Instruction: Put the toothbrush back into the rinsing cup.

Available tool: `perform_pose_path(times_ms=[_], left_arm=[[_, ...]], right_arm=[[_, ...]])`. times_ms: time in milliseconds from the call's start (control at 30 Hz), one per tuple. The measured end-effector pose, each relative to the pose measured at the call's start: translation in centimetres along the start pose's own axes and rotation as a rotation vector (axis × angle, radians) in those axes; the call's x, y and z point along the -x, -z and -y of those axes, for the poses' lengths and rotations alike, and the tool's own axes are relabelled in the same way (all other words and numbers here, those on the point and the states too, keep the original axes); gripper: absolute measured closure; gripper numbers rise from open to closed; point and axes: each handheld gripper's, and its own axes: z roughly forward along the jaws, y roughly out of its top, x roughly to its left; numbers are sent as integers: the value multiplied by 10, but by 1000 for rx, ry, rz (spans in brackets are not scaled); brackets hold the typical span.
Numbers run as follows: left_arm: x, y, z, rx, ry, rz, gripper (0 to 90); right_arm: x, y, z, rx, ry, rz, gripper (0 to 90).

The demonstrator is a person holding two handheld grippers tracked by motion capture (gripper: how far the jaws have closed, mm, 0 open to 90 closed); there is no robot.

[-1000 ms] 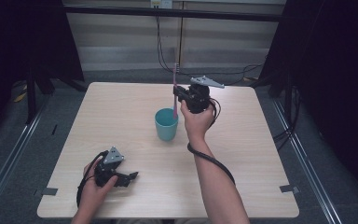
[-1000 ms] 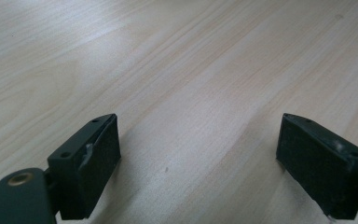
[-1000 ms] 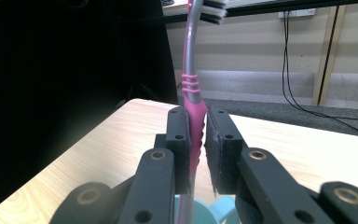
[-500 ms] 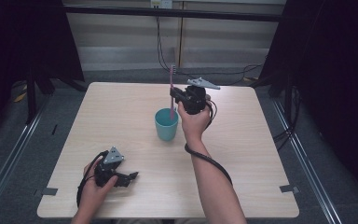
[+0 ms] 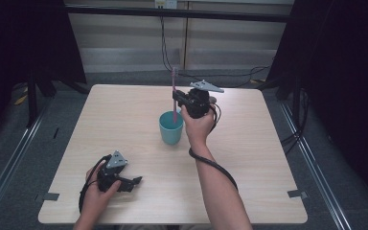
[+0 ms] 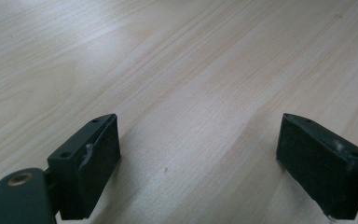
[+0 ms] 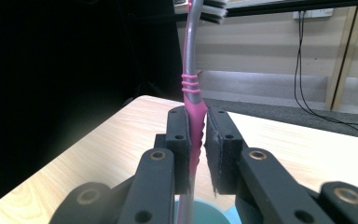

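A teal cup [image 5: 171,128] stands upright near the middle of the table. My right gripper [image 5: 178,99] hangs just above the cup's far rim, shut on a pink and grey toothbrush [image 5: 174,96] held upright, bristle head up, lower end inside the cup. In the right gripper view the two pads clamp the pink toothbrush handle [image 7: 195,126], with the cup rim [image 7: 214,212] below. My left gripper [image 5: 133,182] rests on the table at the front left, open, with bare wood between its fingers [image 6: 93,158].
The light wooden table [image 5: 268,158] has free room to the right and left of the cup. Black cables [image 5: 165,43] hang behind the far edge, and dark frame posts [image 5: 33,91] stand to the left and right.
The right gripper with the toothbrush has shifted slightly left and toward the cup. The left gripper has stayed put.
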Motion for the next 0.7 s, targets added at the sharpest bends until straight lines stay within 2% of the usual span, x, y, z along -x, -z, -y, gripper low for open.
perform_pose_path(times_ms=[633, 700], left_arm=[[0, 0, 0, -4, -5, -4, 131], [-1, 1, 0, -11, -15, -2, 131]], right_arm=[[0, -10, 15, -8, 5, -4, 807], [0, -11, 16, -9, 4, -2, 807]])
